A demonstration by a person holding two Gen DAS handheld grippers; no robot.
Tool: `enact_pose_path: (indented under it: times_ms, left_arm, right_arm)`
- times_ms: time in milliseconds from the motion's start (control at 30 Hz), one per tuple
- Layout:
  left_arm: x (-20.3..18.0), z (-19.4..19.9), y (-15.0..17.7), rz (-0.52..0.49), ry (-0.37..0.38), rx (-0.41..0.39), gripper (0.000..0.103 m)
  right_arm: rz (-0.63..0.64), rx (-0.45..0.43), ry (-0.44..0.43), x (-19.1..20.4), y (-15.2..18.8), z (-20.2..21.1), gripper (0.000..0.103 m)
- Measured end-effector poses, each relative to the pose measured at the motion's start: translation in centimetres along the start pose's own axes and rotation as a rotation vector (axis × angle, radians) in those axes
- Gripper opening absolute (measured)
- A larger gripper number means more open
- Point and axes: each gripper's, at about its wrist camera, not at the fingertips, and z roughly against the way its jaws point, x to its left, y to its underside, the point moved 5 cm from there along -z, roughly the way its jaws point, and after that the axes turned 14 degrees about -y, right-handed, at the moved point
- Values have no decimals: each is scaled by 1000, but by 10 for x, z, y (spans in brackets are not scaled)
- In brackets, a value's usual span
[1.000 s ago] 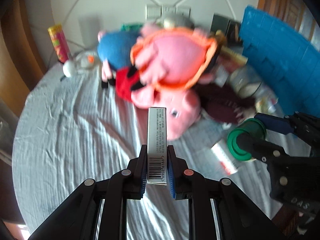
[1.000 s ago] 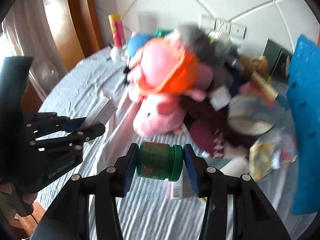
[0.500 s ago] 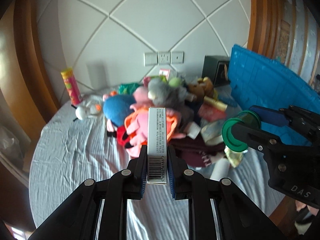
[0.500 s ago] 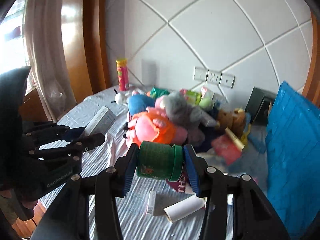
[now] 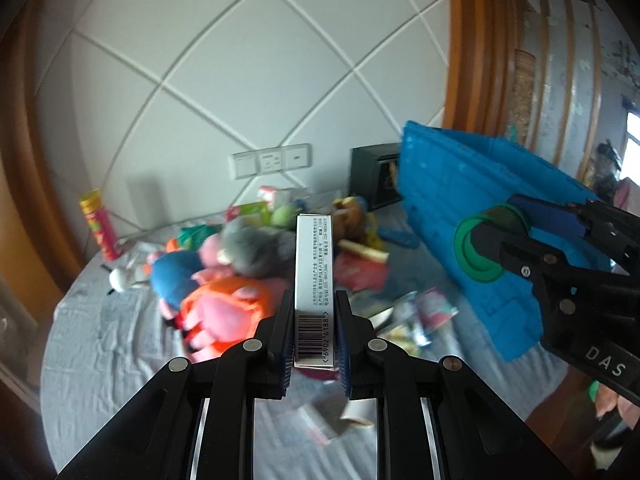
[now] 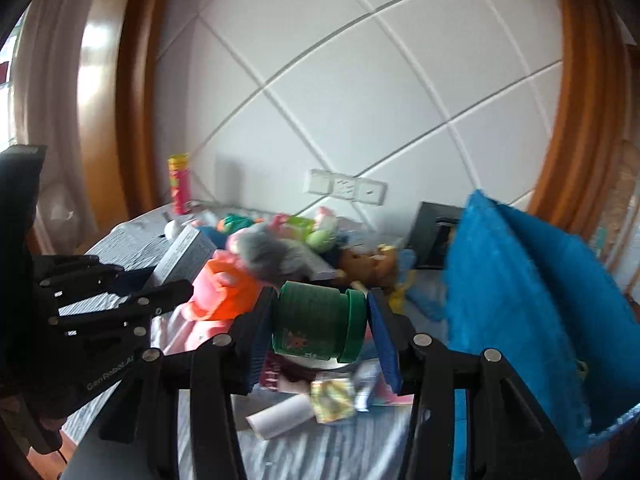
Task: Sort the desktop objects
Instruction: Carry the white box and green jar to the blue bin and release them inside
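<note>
My left gripper (image 5: 314,320) is shut on a slim silver box (image 5: 314,280) with a barcode, held upright above the table. In the right wrist view the same silver box (image 6: 184,256) shows at the left in that gripper (image 6: 160,284). My right gripper (image 6: 320,324) is shut on a green jar (image 6: 318,322) lying sideways between the fingers, lid to the right. From the left wrist view the green jar (image 5: 478,250) appears end-on at the right. Both are raised over a pile of plush toys (image 5: 224,280), pink, orange, blue and grey.
A round table (image 5: 104,344) with a grey cloth carries the toy pile, snack packets (image 5: 424,312) and a paper roll (image 6: 280,416). A blue folding bin (image 5: 480,216) stands at the right. A red and yellow can (image 5: 98,230) is at the back left by the wall.
Both grippers have risen and tilted up, still holding the box and the jar. The toy pile now sits lower and further off, and more of the wall shows.
</note>
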Motion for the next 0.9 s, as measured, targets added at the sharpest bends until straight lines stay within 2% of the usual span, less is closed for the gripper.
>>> enact_pose_path:
  times_ms: [100,233,333,433,667,767,900]
  left_arm:
    - [-33,3,-18,-17,3,-38,18]
    - [-102,8,-51,-5,22,-94,18]
    - [-155,12,-77,5,37,-137,17]
    - [-225,14,-98,-1,76,-129,18]
    - [-358,4,-117,-65,120,6,18]
    - [-399,-11,-119,-111,130,114,18]
    - [-440,-37,-112,-166,138,259,18]
  right_arm:
    - [12,-40,55,-31,-5,21,46]
    - [44,-81,103,-86,-7,51,46]
    - [59,-98,129,-144,-1,77,46]
    - [44,-84,159,-212,11,98,46]
    - [-45,7,179,-342,65,121,46]
    - [-101,56,153,-376,85,121,46]
    - [-174,171,79,-410,110,113,46]
